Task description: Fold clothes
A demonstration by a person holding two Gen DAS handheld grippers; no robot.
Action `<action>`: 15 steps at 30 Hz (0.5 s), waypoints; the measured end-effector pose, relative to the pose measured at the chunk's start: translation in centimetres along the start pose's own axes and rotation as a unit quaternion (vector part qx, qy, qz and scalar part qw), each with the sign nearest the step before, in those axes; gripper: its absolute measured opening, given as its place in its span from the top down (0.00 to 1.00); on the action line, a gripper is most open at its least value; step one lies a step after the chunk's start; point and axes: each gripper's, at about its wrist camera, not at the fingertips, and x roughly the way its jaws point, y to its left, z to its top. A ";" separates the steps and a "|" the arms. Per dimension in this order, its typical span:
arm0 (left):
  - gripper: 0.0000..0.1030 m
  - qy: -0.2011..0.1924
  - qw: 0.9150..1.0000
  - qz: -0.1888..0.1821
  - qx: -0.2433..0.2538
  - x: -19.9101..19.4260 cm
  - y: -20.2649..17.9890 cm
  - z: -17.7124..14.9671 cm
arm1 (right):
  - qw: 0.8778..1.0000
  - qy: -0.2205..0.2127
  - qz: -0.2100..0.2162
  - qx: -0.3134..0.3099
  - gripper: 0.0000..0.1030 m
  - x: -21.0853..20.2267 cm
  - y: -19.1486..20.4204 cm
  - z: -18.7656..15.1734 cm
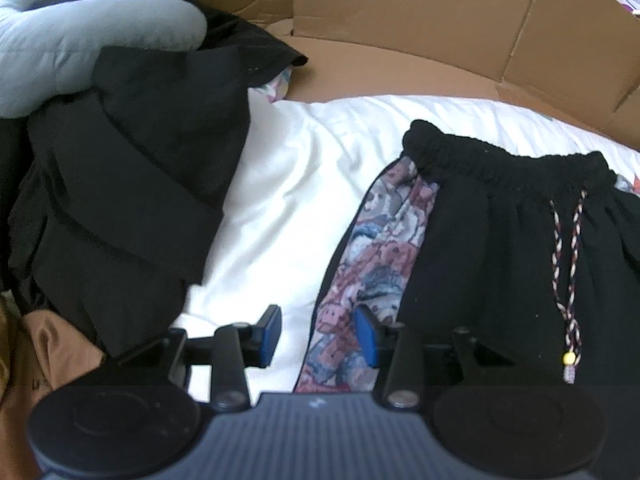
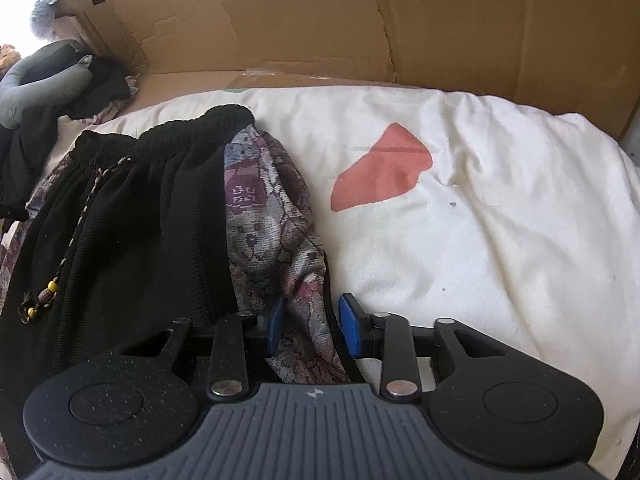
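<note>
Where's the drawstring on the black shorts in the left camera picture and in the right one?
Left wrist: the drawstring hangs at right of centre, from the waistband down to a yellow bead, right of the left gripper.
Right wrist: the drawstring runs down the far left, ending in beads, left of the right gripper.
Shared landmark: the black elastic waistband of the shorts.
</note>
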 end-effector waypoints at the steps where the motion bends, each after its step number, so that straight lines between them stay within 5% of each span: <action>1: 0.57 0.000 1.000 0.001 0.001 0.2 0.0 0.1 | 1.000 0.002 0.001 0.002 0.89 0.0 -0.1 0.1; 10: 0.59 0.004 1.000 -0.029 0.001 2.4 0.0 -0.2 | 1.000 -0.003 -0.028 -0.008 0.96 -1.1 -0.1 0.8; 12: 0.68 0.007 0.999 -0.037 -0.005 2.7 0.2 -0.3 | 0.999 -0.007 -0.042 -0.009 0.96 -1.4 -0.3 1.1; 14: 0.90 0.010 0.999 -0.033 0.006 2.8 0.0 -0.3 | 0.999 -0.006 -0.051 -0.013 0.97 -1.5 -0.3 1.3; 15: 0.93 0.012 0.999 -0.029 0.013 2.8 -0.2 -0.3 | 0.998 -0.006 -0.055 -0.014 0.97 -1.6 -0.4 1.4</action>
